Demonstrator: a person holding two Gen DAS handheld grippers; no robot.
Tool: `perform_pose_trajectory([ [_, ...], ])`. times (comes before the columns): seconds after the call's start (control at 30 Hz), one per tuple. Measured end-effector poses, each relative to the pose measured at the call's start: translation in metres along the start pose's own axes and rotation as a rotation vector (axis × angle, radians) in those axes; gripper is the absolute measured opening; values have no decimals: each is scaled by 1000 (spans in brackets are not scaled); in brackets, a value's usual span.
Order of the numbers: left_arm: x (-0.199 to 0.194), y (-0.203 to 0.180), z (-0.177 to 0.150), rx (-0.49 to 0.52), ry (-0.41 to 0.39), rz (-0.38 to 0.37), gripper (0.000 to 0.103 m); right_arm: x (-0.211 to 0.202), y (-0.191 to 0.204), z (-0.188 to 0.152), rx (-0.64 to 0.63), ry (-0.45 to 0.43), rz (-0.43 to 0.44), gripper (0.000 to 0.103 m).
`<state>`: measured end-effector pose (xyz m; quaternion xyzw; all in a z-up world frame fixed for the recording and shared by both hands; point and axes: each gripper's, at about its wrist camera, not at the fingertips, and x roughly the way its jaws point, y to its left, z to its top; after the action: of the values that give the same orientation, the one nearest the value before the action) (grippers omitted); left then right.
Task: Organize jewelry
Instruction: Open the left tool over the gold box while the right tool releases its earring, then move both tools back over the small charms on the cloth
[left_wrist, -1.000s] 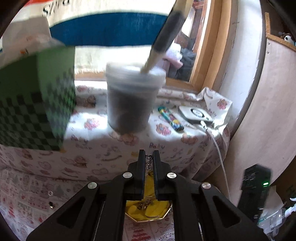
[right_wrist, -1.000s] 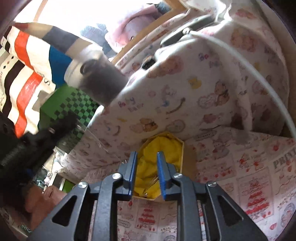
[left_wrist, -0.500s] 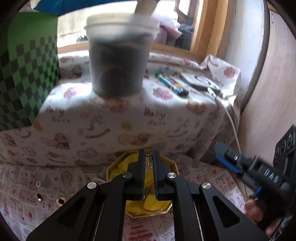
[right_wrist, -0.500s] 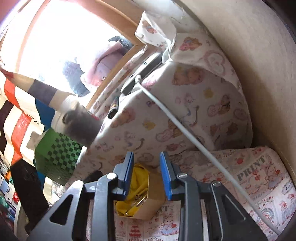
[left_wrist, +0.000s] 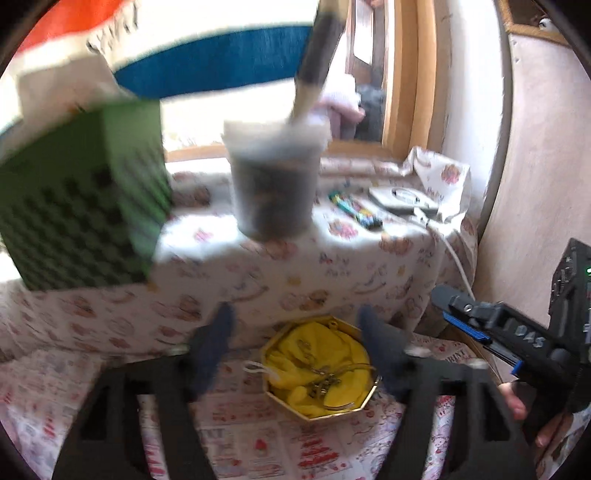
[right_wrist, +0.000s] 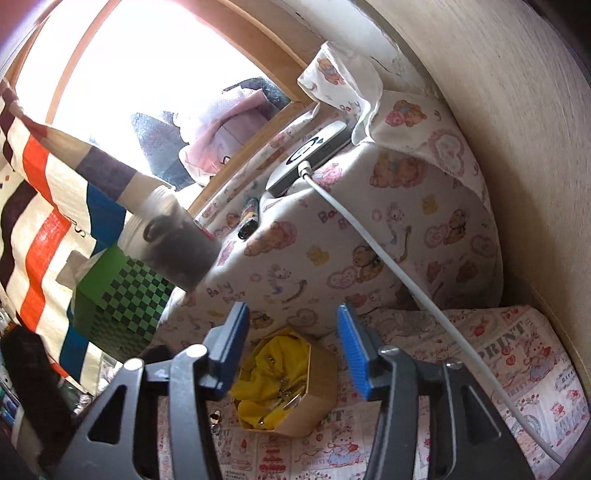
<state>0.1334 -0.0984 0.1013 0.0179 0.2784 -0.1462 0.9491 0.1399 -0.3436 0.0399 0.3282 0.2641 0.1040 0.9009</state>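
Observation:
An octagonal gold box (left_wrist: 334, 415) lined with yellow cloth sits on the printed table cover, with chains (left_wrist: 325, 380) heaped in it. My left gripper (left_wrist: 295, 332) hovers just above and in front of the box. Its blurred jaws are opening wide, with nothing between them. At the right edge of the left wrist view, a hand holds my right gripper (left_wrist: 454, 310). In the right wrist view the same box (right_wrist: 312, 410) lies below my right gripper (right_wrist: 293, 332), whose blue-padded jaws are opening and empty.
Behind the box rises a cloth-covered ledge carrying a green checkered box (left_wrist: 81, 221), a plastic cup (left_wrist: 273, 192) with dark contents, a marker (left_wrist: 354, 210) and a white device (left_wrist: 402, 199) with a cable. A small ring (right_wrist: 214, 417) lies left of the box. A wooden panel closes the right side.
The left jaws were shut on a silver chain over the box and now stand wide apart; the chain has left them. The right jaws have widened and that gripper has drawn back from the box.

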Motion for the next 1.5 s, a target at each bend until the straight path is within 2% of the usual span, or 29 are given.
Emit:
perform_pose_trajectory([
  [0.17, -37, 21, 1, -41, -90, 33, 103, -9, 19, -4, -79, -38, -16, 62],
  [0.3, -50, 37, -6, -2, -106, 83, 103, -13, 38, -10, -155, -56, -10, 68],
  [0.37, -56, 46, -11, 17, -132, 128, 103, -15, 46, -15, -188, -75, -23, 76],
  [0.47, -62, 58, -18, 13, -168, 180, 103, -16, 57, -22, -239, -95, -38, 79],
  [0.53, -66, 70, -23, -46, -195, 174, 103, -16, 65, -27, -283, -115, -70, 79],
  [0.6, -72, 82, -30, -99, -233, 135, 103, -17, 72, -31, -325, -145, -110, 81],
  [0.7, -74, 92, -33, -99, -249, 161, 103, -16, 74, -35, -340, -170, -129, 86],
  [0.8, -74, 98, -37, -57, -278, 206, 103, -15, 76, -38, -351, -187, -141, 91],
  [0.93, -73, 111, -43, -53, -292, 244, 103, -11, 86, -45, -410, -206, -192, 92],
  [1.1, -65, 134, -54, -100, -258, 248, 103, -8, 107, -60, -550, -221, -167, 94],
  [1.17, -54, 141, -59, -89, -205, 255, 103, -6, 112, -64, -559, -233, -176, 103],
  [1.23, -45, 146, -64, -69, -176, 269, 103, -3, 117, -70, -578, -244, -214, 103],
  [1.27, -41, 149, -66, -65, -157, 287, 103, -2, 119, -73, -606, -241, -194, 103],
  [1.33, -33, 154, -69, -62, -118, 287, 103, 1, 122, -79, -659, -198, -108, 103],
  [1.37, -29, 157, -70, -70, -102, 282, 103, 5, 123, -81, -669, -171, -92, 103],
  [1.5, -16, 170, -74, -133, -45, 244, 103, 18, 117, -84, -618, -81, -85, 103],
])
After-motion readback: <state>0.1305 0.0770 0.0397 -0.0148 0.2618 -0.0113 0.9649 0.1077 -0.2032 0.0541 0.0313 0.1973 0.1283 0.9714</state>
